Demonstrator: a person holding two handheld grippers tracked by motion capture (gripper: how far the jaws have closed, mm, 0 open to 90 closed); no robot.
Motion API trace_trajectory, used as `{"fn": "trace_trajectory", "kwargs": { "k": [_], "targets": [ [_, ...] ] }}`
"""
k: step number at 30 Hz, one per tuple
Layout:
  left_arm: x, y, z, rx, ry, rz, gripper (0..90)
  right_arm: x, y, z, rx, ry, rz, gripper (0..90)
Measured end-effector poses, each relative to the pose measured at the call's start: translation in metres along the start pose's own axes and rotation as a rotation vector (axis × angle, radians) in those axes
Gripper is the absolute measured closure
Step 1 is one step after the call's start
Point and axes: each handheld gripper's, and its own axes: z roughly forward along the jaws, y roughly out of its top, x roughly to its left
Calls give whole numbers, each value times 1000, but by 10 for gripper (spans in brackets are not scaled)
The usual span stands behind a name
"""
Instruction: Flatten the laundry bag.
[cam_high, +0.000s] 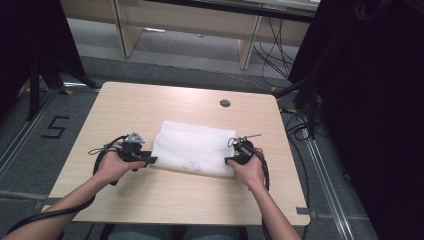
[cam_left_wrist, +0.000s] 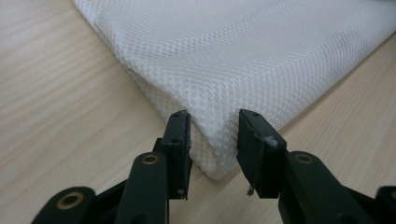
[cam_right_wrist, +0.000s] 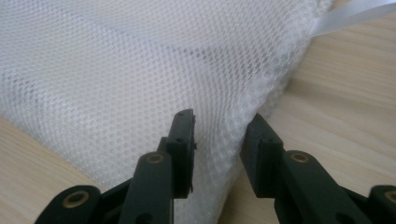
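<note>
Floor marking "5" (cam_high: 54, 127) reads in high view; both grippers' fingers (cam_left_wrist: 177, 140) stand part-open, straddling mesh bag (cam_high: 192, 147) corners, unclamped.

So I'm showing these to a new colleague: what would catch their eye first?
A folded white mesh cloth lying in the middle of the wooden table. The left tool and right tool sit at its two near corners, each with its jaws apart around a corner of the mesh.
</note>
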Motion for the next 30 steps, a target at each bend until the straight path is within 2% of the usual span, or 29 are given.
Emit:
{"fn": "trace_trajectory", "kwargs": {
  "k": [1, 2, 4, 6, 8, 10, 11, 14, 16, 17, 18, 19, 20, 22, 23, 25, 26, 27, 28, 29, 30],
  "targets": [
    [0, -2, -1, 1, 3, 1, 650, 3, 2, 3, -15, 1, -16, 681],
    [2, -4, -5, 17, 3, 13, 653, 4, 3, 3, -2, 2, -37, 680],
    [2, -9, -9, 20, 13, -8, 655, 11, 5, 7, 0, 17, -30, 675],
    [3, -12, -14, 32, 17, 1, 655, 18, 6, 10, 7, 27, -31, 671],
    [2, -16, -18, 37, 23, 0, 651, 24, 6, 12, 5, 34, -54, 670],
    [1, -21, -23, 40, 12, 2, 646, 30, 7, 12, 19, 49, -39, 670],
    [0, -23, -25, 41, 4, -4, 646, 31, 7, 12, 20, 44, -61, 667],
    [-4, -28, -29, 43, -13, -6, 638, 33, 8, 13, 23, 55, -56, 656],
    [-10, -33, -37, 46, -21, 0, 631, 34, 9, 11, 38, 62, -36, 602],
    [-10, -33, -40, 40, -15, 2, 627, 31, 7, 11, 29, 46, -77, 584],
    [-10, -34, -44, 23, 11, -2, 620, 31, 8, 8, 19, 53, -66, 564],
    [-8, -34, -47, 16, 28, 2, 605, 28, 8, 4, 15, 32, -74, 536],
    [-5, -32, -51, -10, 64, 7, 595, 26, 10, 0, 14, 25, -65, 519],
    [-4, -28, -54, -65, 94, -25, 577, 18, 14, -10, -10, 3, -64, 492],
    [-3, -24, -54, -79, 100, -12, 571, 14, 17, -15, -28, -12, -58, 480],
    [-8, -15, -48, -104, 93, 4, 554, 8, 24, -20, -50, -40, -76, 458],
    [-12, -10, -43, -99, 82, 24, 544, 8, 29, -22, -41, -38, -62, 453],
    [-18, -5, -38, -91, 63, 54, 537, 6, 33, -20, -50, -38, -85, 448],
    [-24, -1, -31, -81, 46, 80, 533, 7, 37, -18, -54, -37, -85, 441],
    [-29, 3, -24, -63, 29, 98, 533, 7, 42, -15, -40, -27, -96, 435],
    [-35, 6, -17, -43, 14, 99, 529, 8, 46, -11, -40, -23, -103, 432]
  ]
}}
